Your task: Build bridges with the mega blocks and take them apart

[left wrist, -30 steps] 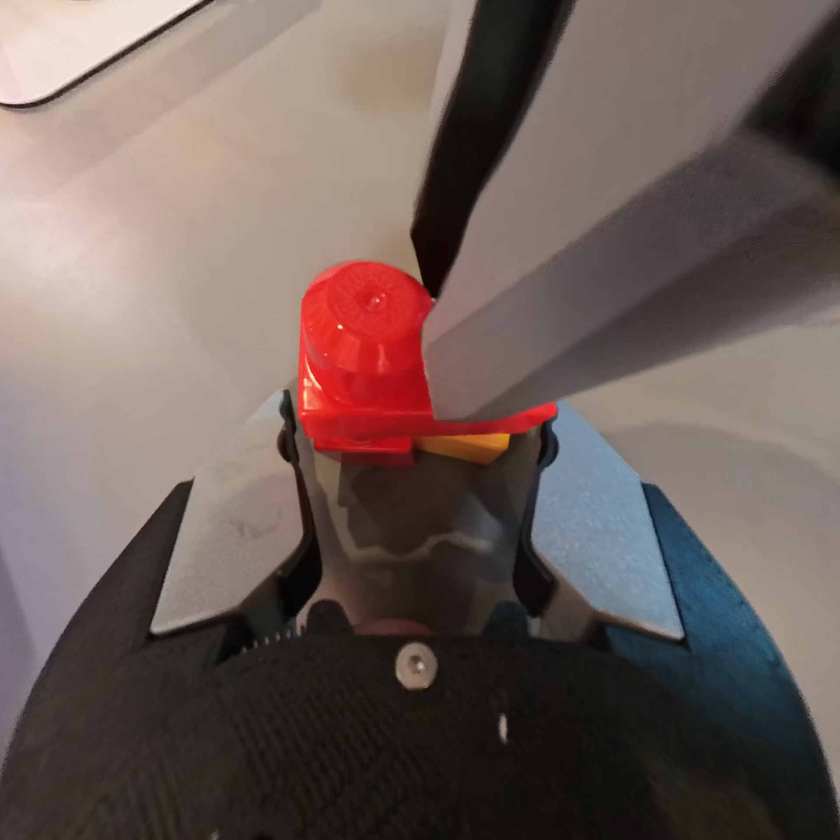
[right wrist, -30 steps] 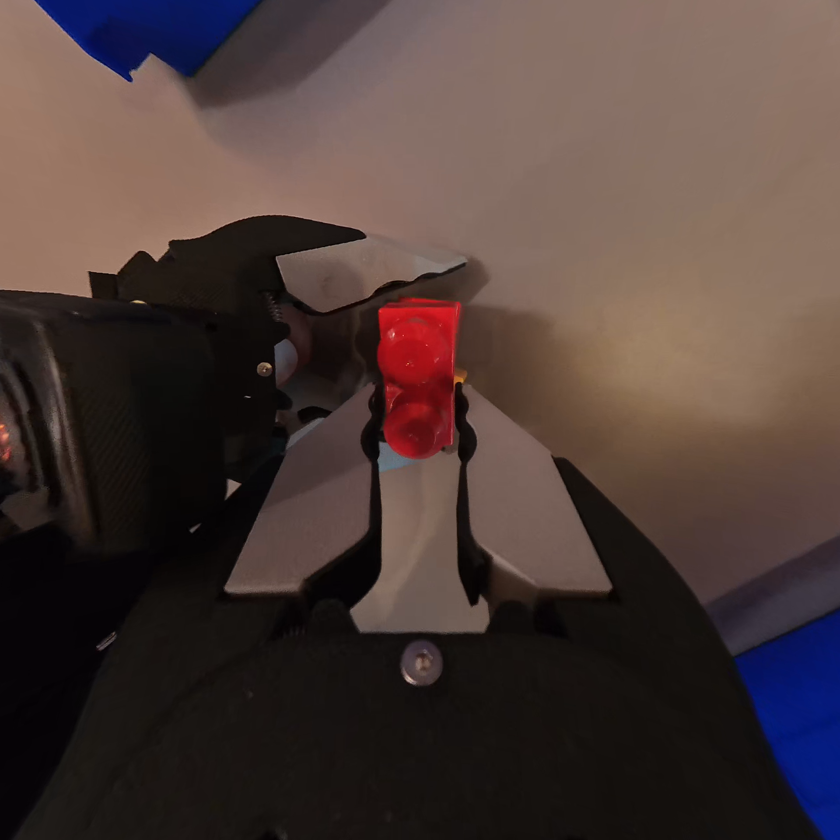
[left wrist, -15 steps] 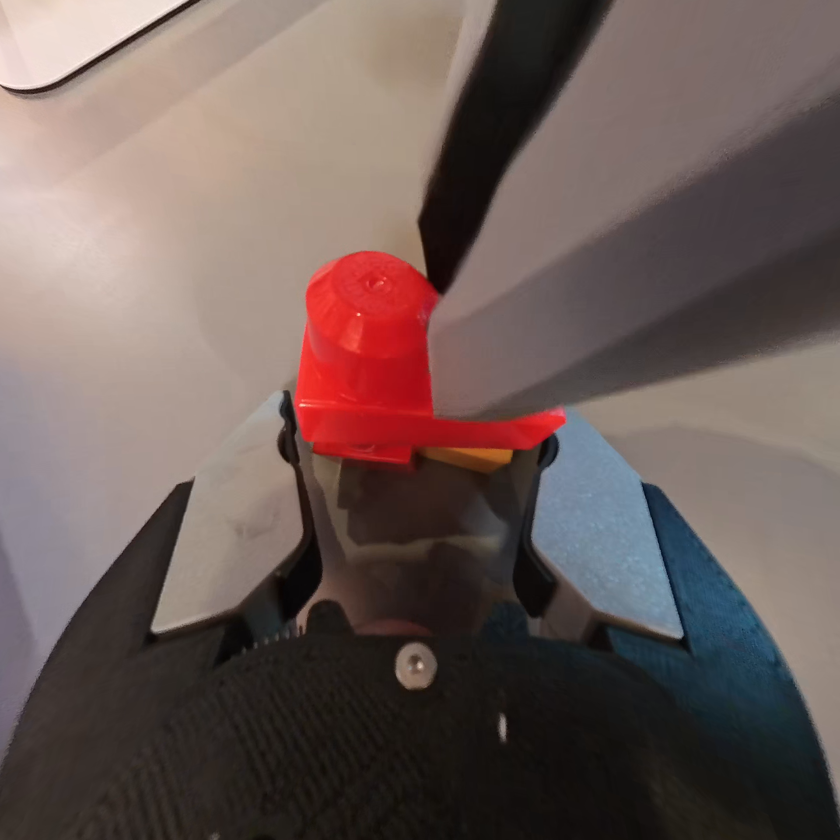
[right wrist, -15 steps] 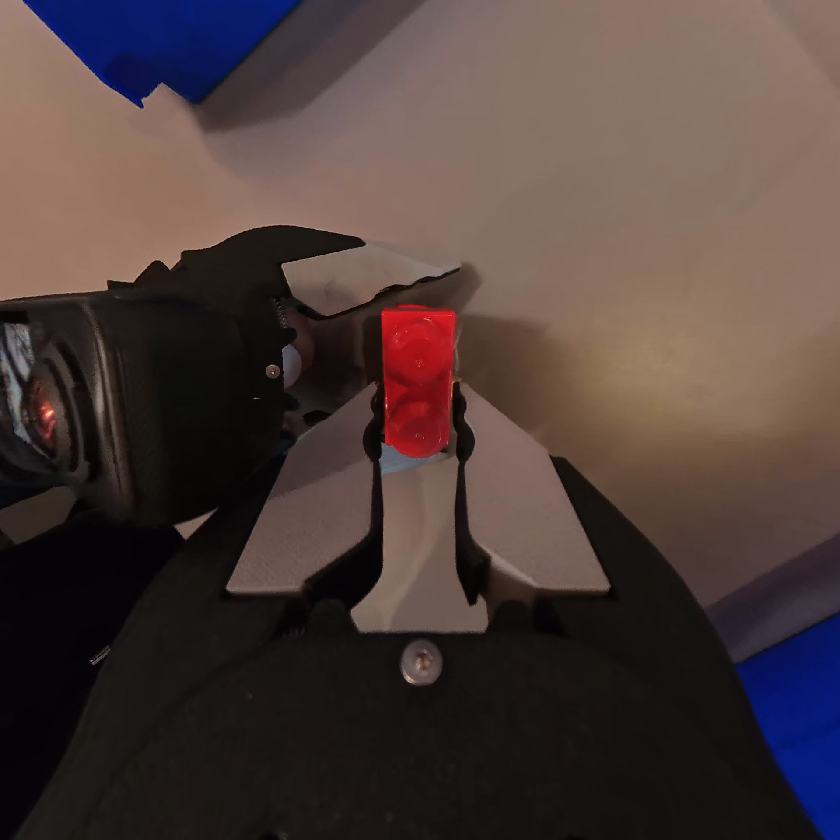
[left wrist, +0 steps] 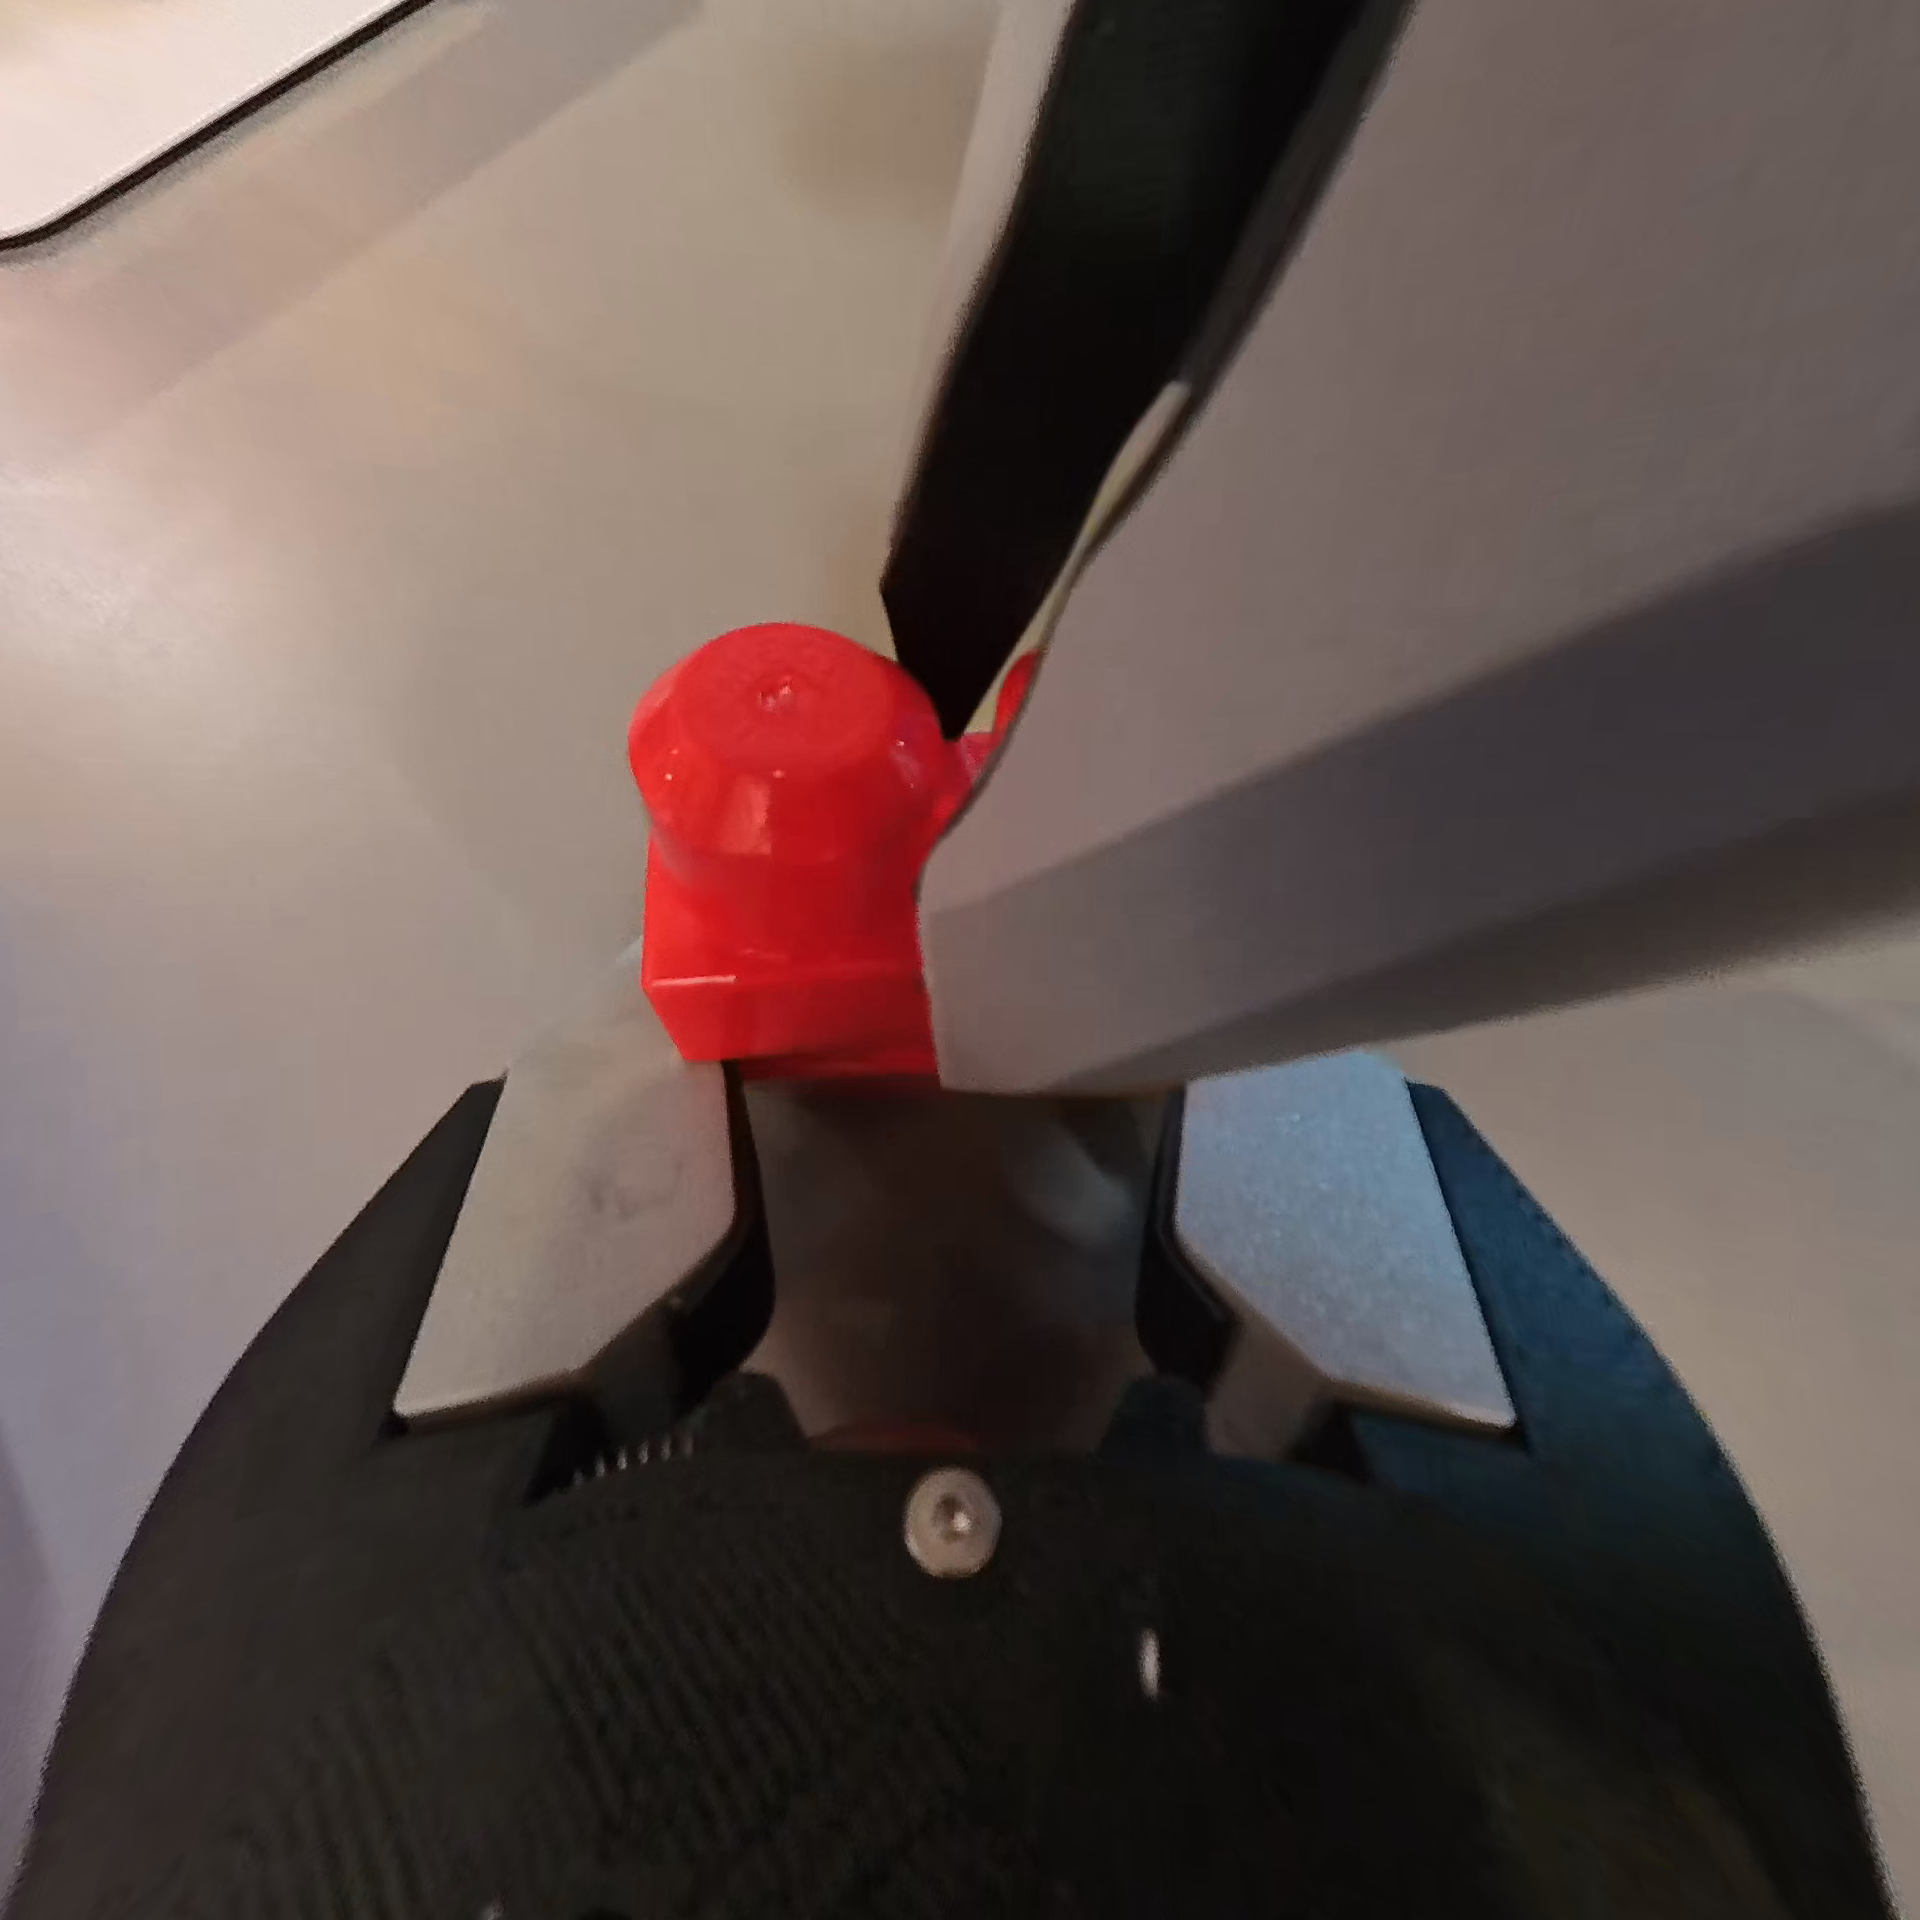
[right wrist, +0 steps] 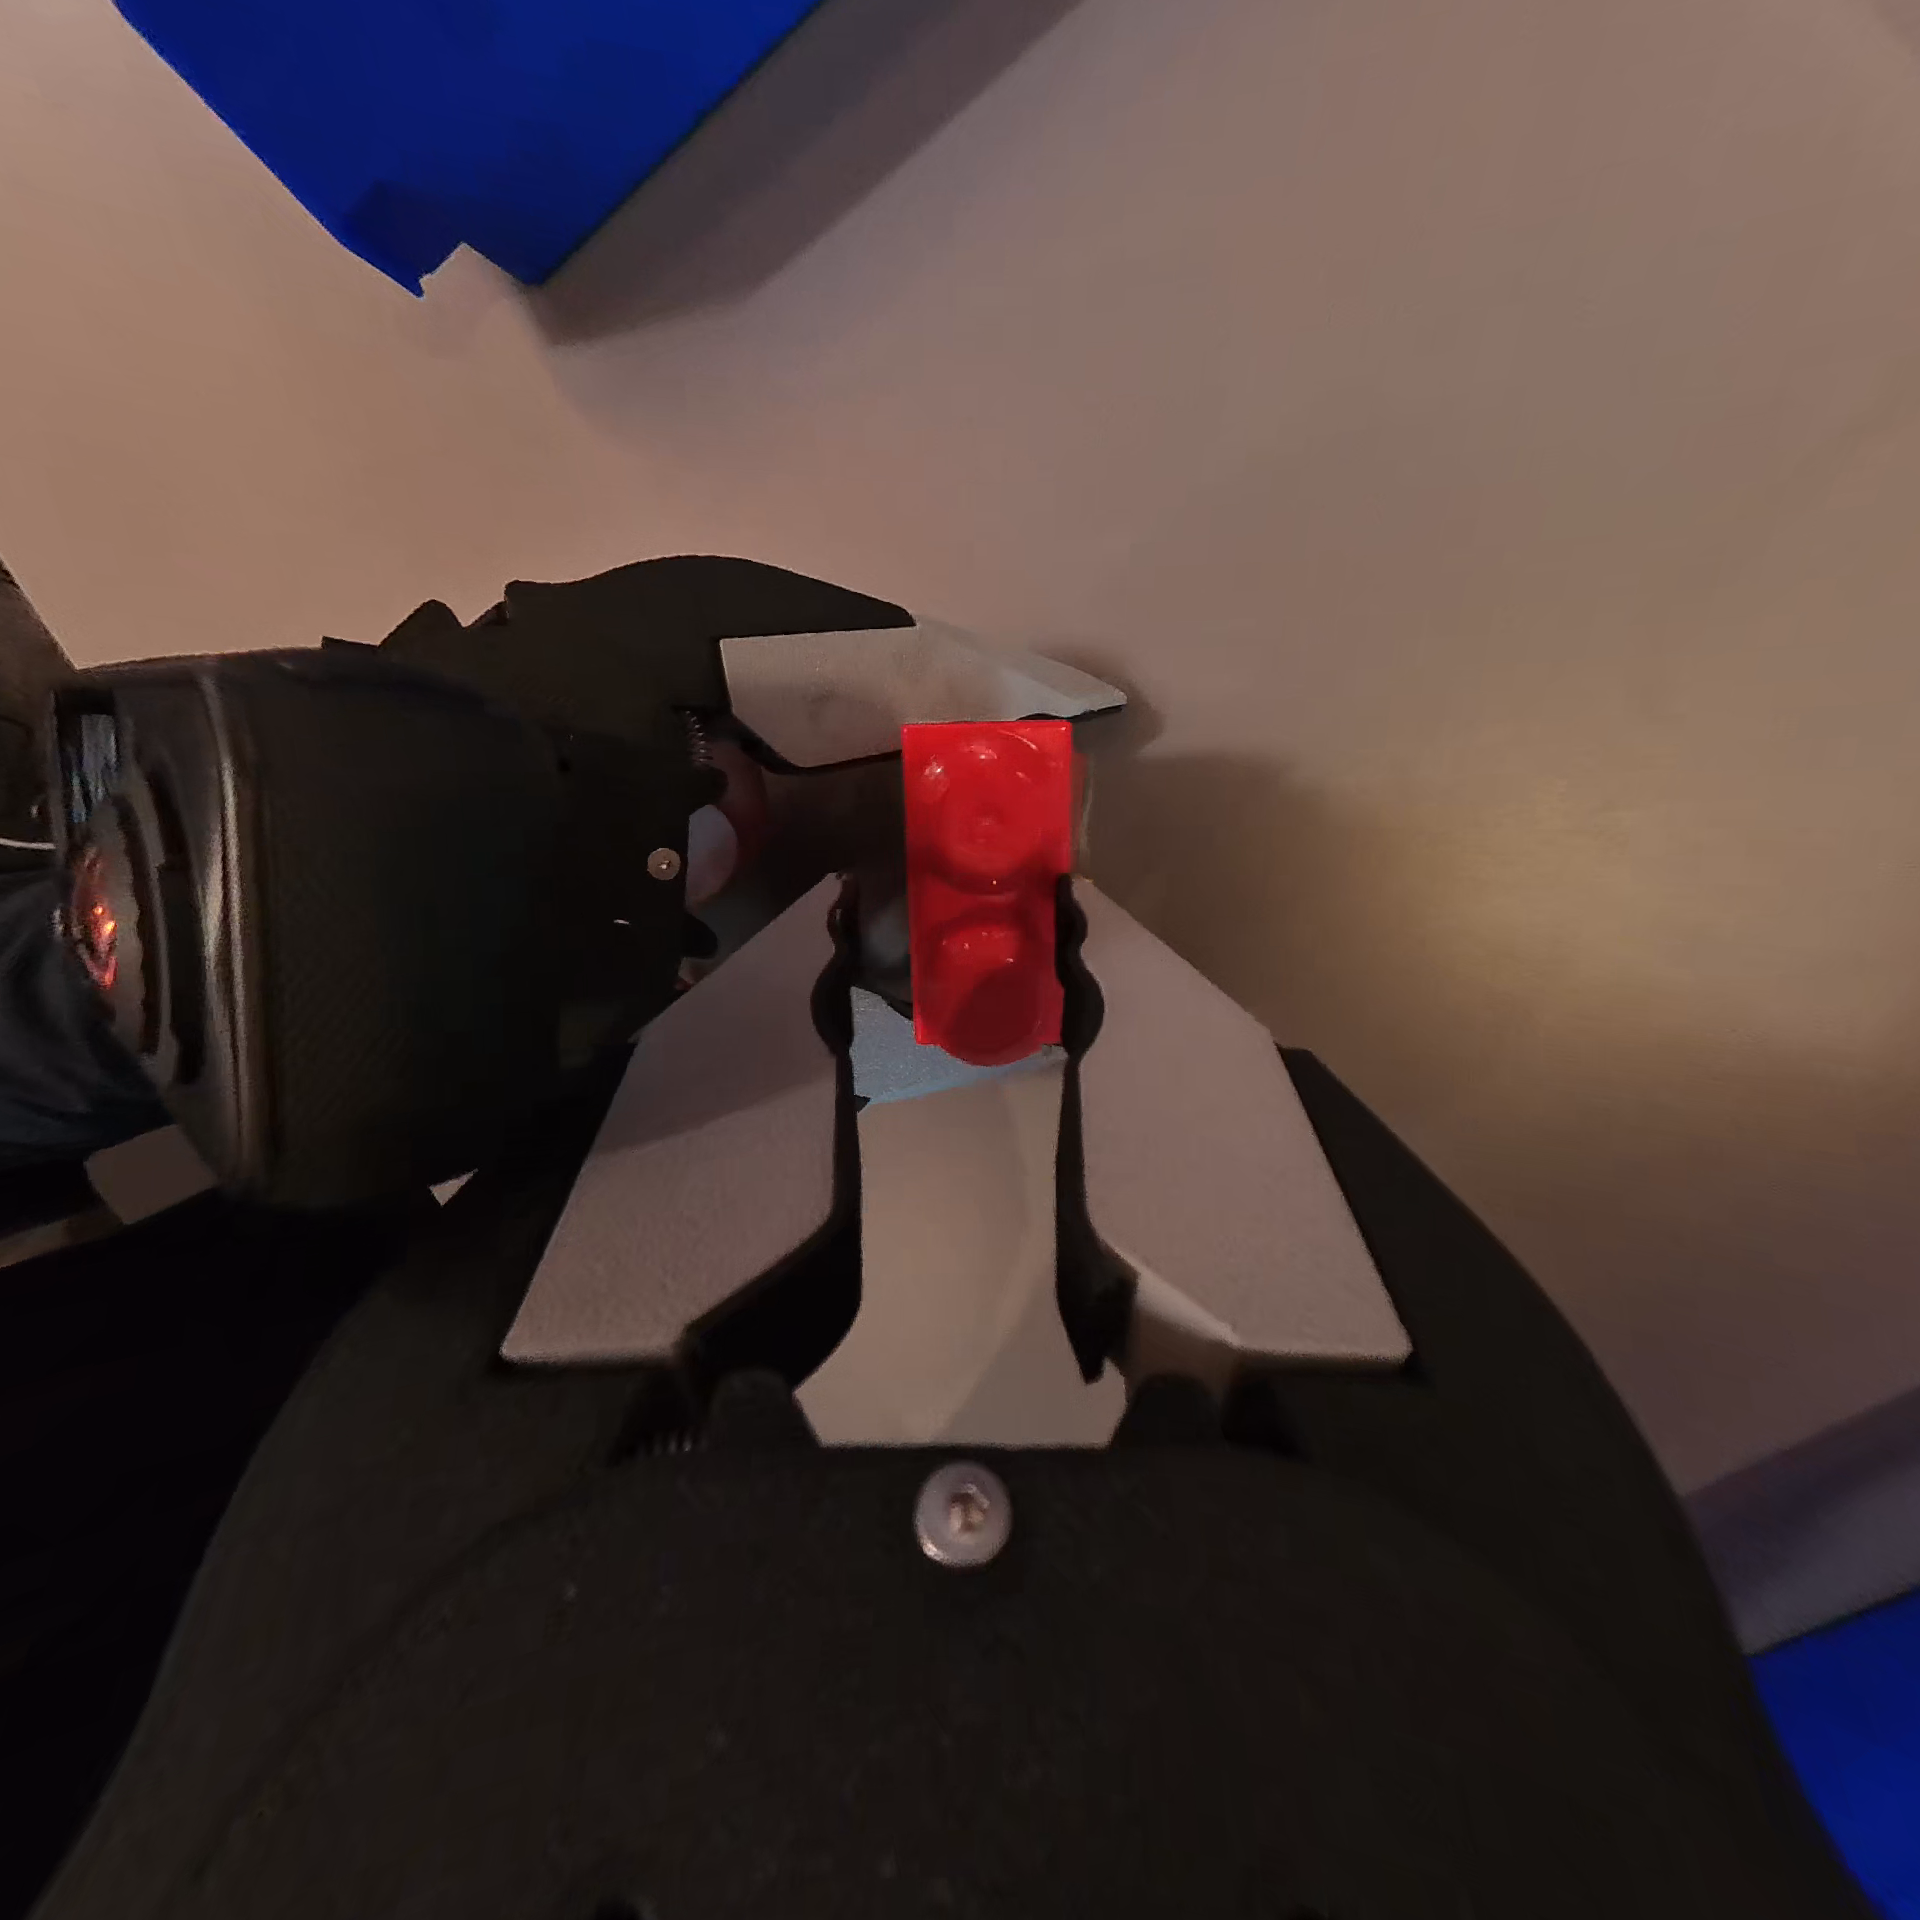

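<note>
Since the earlier frames the red block [left wrist: 779,831] has tilted and lifted in the left wrist view, and the yellow piece formerly visible under its lower edge is no longer seen.

Right gripper [right wrist: 956,956]: jaws clamped on the red block [right wrist: 985,883], which sits at frame centre, two studs facing the camera, one above the other. In the left wrist view this gripper enters from the upper right, its fingers [left wrist: 1351,727] closed on the block's right part.

Left gripper [left wrist: 935,1060]: jaws stand apart; the block's lower edge lies just above its fingertips, touching or nearly touching the left one. Whether they press on anything cannot be told. In the right wrist view it reaches in from the left, one finger [right wrist: 914,686] above the block.

Surroundings: a pale tabletop [right wrist: 1351,416]; a blue object [right wrist: 499,125] at upper left and another blue patch [right wrist: 1849,1745] at lower right of the right wrist view; a white, dark-edged slab [left wrist: 125,104] at upper left of the left wrist view.
</note>
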Tool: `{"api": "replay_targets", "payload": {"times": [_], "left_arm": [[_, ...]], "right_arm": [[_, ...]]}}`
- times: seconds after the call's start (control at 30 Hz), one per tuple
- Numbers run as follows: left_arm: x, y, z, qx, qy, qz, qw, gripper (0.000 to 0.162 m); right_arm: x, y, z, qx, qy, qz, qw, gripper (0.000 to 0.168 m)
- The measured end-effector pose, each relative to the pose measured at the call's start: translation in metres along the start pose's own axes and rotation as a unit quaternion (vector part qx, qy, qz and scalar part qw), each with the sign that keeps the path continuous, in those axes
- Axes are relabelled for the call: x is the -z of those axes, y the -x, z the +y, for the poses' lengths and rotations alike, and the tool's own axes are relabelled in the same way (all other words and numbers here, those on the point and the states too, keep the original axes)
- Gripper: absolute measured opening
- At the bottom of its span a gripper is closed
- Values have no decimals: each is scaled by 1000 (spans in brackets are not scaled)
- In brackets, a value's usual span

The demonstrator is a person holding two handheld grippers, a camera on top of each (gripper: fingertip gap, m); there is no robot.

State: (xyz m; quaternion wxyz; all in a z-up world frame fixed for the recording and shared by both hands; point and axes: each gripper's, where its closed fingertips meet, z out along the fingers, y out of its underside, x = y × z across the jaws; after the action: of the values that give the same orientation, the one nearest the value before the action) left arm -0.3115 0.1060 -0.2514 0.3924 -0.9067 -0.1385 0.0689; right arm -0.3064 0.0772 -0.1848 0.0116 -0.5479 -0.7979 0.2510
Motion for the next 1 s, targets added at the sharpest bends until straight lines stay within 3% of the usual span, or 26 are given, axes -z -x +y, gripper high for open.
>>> {"api": "replay_targets", "payload": {"times": [0.33,0.47,0.57,1.0], "left_arm": [[0,-4,-3,-27,-7,2,1000,85],[1,-8,-4,-40,-10,9,999,85],[1,-11,-4,-41,-13,20,999,84],[-1,-16,-3,-14,-5,62,998,84]], "right_arm": [[4,-2,5,7,1,10,1000,33],[6,-6,7,19,11,34,999,19],[8,-6,9,27,21,46,998,19],[8,-9,15,74,123,105,984,17]]}}
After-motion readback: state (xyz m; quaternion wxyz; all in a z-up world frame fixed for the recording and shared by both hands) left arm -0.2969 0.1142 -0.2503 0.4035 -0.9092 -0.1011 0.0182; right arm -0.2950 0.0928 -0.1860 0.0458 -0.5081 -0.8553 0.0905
